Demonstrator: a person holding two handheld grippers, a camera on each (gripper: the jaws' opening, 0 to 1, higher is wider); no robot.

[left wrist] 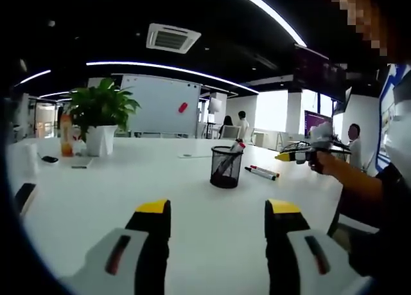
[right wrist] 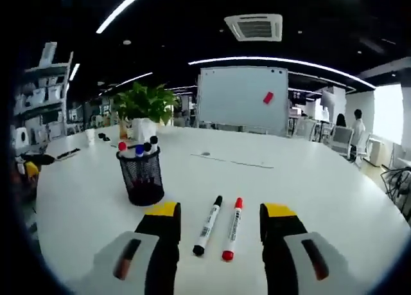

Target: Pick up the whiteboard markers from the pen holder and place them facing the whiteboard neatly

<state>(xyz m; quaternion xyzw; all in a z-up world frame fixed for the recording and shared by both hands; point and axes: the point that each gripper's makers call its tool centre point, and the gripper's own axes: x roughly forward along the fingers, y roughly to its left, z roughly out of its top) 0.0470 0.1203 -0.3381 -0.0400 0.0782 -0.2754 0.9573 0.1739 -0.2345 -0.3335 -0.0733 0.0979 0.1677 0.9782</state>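
Right gripper view: two markers (right wrist: 219, 227) lie just ahead between the spread right claw (right wrist: 220, 219).

No legible text, labels or numbers anywhere.

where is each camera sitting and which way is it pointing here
Left gripper view: rides on the left gripper, looking across the white table at the pen holder; its open jaws show below, a person's arm holding the right gripper at right.
Right gripper view: rides on the right gripper, above a black marker and red marker, facing the whiteboard; open jaws show.
Shared: table, holder, whiteboard, potted plant.
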